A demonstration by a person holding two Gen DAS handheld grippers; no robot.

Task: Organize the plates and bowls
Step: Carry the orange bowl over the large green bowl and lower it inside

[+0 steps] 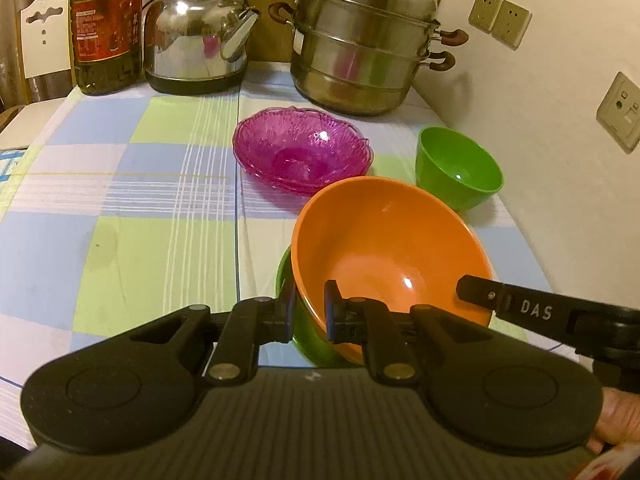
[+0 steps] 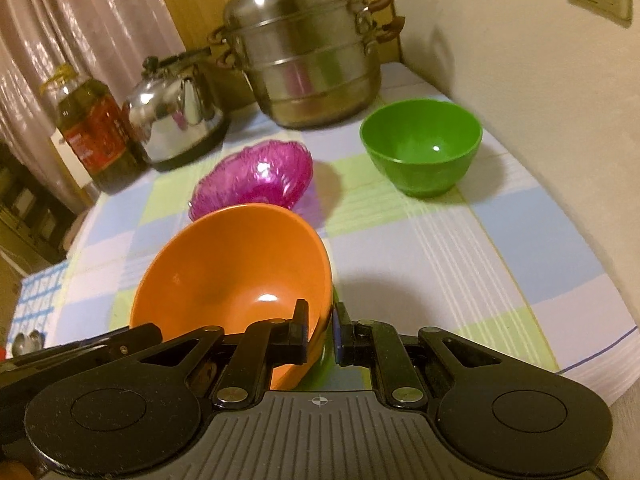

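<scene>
An orange bowl (image 1: 384, 248) sits tilted inside a larger green bowl (image 1: 286, 280) at the near edge of the checked table. My left gripper (image 1: 308, 316) is shut on the near rims of both bowls. My right gripper (image 2: 322, 332) is shut on the orange bowl (image 2: 236, 264) at its right rim; one of its fingers (image 1: 516, 304) shows in the left wrist view. A small green bowl (image 1: 456, 168) (image 2: 420, 144) stands at the right, near the wall. A stack of purple glass plates (image 1: 300, 152) (image 2: 256, 180) lies in the middle.
A steel steamer pot (image 1: 360, 40) (image 2: 304, 56), a steel kettle (image 1: 196, 36) (image 2: 176, 116) and an oil bottle (image 1: 106, 28) (image 2: 92, 128) stand along the back. The wall with sockets (image 1: 500, 20) runs along the right. The checked tablecloth (image 1: 140, 220) covers the table.
</scene>
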